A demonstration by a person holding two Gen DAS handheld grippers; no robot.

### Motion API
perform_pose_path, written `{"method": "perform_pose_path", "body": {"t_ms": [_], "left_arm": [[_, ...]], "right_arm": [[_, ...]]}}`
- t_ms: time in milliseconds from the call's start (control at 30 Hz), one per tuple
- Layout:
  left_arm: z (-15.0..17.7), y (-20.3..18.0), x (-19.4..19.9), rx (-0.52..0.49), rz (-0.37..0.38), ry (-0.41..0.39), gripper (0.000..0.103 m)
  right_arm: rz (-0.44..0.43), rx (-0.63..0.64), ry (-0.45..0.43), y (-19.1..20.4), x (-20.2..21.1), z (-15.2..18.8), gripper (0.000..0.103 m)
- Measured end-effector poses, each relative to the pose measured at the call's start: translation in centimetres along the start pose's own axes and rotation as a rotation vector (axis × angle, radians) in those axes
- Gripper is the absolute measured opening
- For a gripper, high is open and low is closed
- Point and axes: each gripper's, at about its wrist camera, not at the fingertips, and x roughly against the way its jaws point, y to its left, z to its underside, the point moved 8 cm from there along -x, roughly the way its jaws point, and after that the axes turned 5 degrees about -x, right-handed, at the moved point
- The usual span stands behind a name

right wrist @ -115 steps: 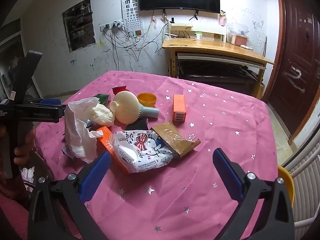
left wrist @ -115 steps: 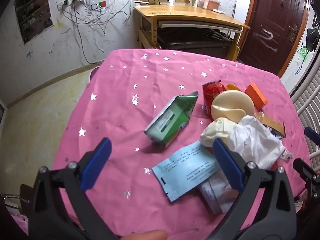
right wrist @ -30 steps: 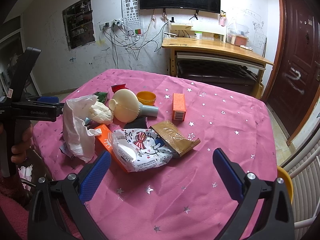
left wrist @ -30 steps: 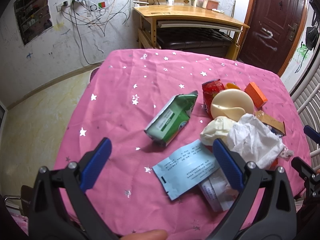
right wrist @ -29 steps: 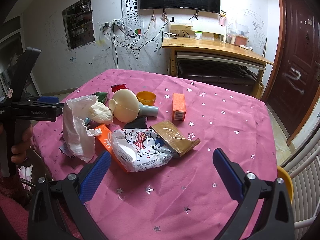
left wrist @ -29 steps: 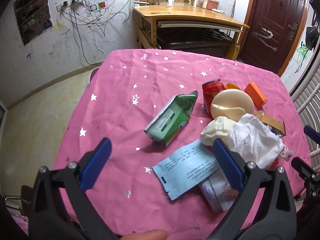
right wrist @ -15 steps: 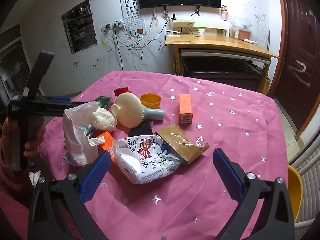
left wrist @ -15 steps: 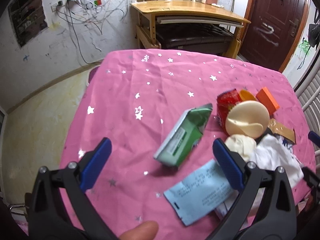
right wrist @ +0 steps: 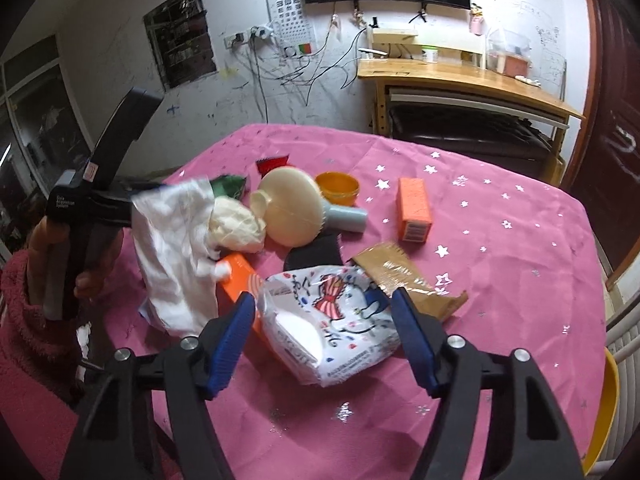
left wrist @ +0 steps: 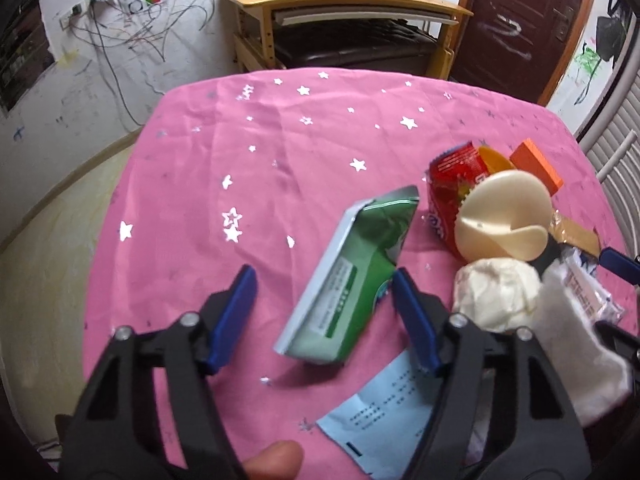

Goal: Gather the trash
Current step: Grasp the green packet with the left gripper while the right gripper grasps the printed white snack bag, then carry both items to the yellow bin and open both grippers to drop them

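Trash lies on a pink star-print tablecloth (left wrist: 280, 168). My left gripper (left wrist: 324, 308) is open and straddles the near end of a green carton (left wrist: 352, 276); its jaws stand apart from it. A blue paper slip (left wrist: 384, 416), a cream wad (left wrist: 496, 296), a white plastic bag (left wrist: 576, 340) and a red wrapper (left wrist: 452, 184) lie to its right. My right gripper (right wrist: 324, 332) is open, its jaws either side of a white printed packet (right wrist: 332, 320). A brown wrapper (right wrist: 404, 280) and an orange box (right wrist: 414, 210) lie beyond.
A cream round fan (right wrist: 292, 212), an orange cup (right wrist: 337, 188) and an orange flat pack (right wrist: 240, 276) sit mid-table. A wooden desk (right wrist: 460, 80) and dark door (left wrist: 516, 20) stand behind. A yellow chair (right wrist: 604, 408) is at the right edge.
Both grippers have moved forward and down toward the table and narrowed. The left one now straddles the green carton; the right one straddles the white printed packet.
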Motion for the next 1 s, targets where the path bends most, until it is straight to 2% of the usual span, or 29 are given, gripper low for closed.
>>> {"method": "perform_pose_path", "body": {"t_ms": [67,100,133,167,233,300,333,400,500,767,1000], "left_arm": [[0.0,-0.2,0.0,-0.013,0.003,-0.013,0.062],[0.0,-0.3,0.1,-0.016,0.005,-0.017,0.06],[0.0,-0.3,0.2,-0.017,0.006,-0.027,0.051],[0.0,-0.4,0.3,-0.014,0.007,-0.034,0.037],[0.0,-0.4,0.6,-0.022,-0.024,-0.045,0.025],[0.2,-0.5,0.7,-0.034,-0.039,-0.054,0.021],[0.2,-0.3,0.8,-0.03,-0.049,-0.06,0.017],[0.3,0.1,1.1,-0.006,-0.053,-0.066,0.007],[0.2,0.8,1.8,0.027,-0.062,-0.081,0.006],[-1.2,0.6,5.8,0.028,-0.108,-0.17,0.006],[-3.1,-1.7,9.6,-0.007,-0.085,-0.244,0.006]], "right_arm": [[-0.005,0.018,0.006,0.4,-0.4,0.2,0.064],[-0.006,0.025,0.008,0.6,-0.6,0.3,0.06],[-0.009,0.028,0.012,0.7,-0.7,0.4,0.056],[-0.023,0.024,0.012,0.9,-0.8,0.4,0.054],[-0.03,0.014,0.007,0.8,-0.9,0.3,0.036],[-0.046,-0.001,0.0,0.7,-0.7,0.1,0.027],[-0.044,-0.008,-0.011,0.5,-0.5,0.0,0.017],[-0.057,-0.03,-0.029,0.1,0.1,-0.2,0.012],[-0.066,-0.048,-0.067,-0.1,1.3,-0.6,0.009],[-0.176,-0.083,-0.165,0.6,5.2,-2.5,0.008],[-0.157,-0.107,-0.257,-1.3,9.4,-3.9,0.008]]}}
